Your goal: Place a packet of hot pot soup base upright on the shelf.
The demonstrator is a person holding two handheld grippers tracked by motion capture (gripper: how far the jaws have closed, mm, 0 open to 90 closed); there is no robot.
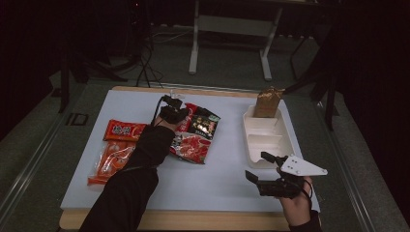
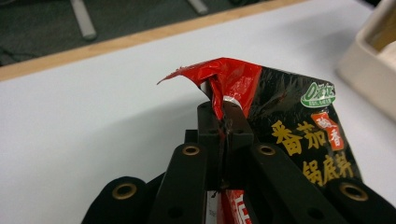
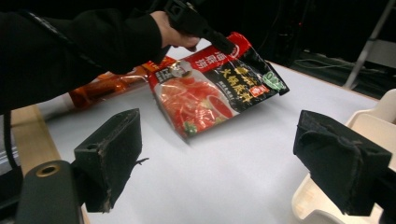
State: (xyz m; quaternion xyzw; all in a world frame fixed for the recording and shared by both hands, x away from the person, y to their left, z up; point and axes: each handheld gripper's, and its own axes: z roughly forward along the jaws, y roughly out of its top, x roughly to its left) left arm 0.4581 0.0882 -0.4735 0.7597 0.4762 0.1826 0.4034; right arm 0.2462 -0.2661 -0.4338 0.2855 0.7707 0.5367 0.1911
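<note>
Dark room, grey floor, metal stand legs behind the white surface (image 1: 212,181).

Landmark: the white tray (image 1: 268,140) at the right of the surface.

- Our left tongs (image 2: 223,105) are clamped on the top edge of the red-and-black sauce packet (image 2: 299,140); jaws pinched together with the crumpled red foil between them. In the high view the left tongs (image 1: 173,107) sit well to the left of the tray, over the far middle of the surface.
- Sauce packet (image 1: 196,134): left of the tray, well apart from it. In the right gripper view the packet (image 3: 210,93) hangs tilted, top corner raised in the grip; we can't tell whether its lower end touches the surface.
- Our right tongs (image 1: 257,166) hover just beside the tray's near corner. Jaws stand wide apart, nothing between them; same in the right gripper view (image 3: 219,163), with the tray rim (image 3: 369,119) at the right edge.
- Brown paper bag (image 1: 268,101) stands upright in the tray's far compartment.
- Two orange-red packets (image 1: 116,150) lie flat at the surface's left side, far from the tray, past the left sleeve (image 1: 140,159).
</note>
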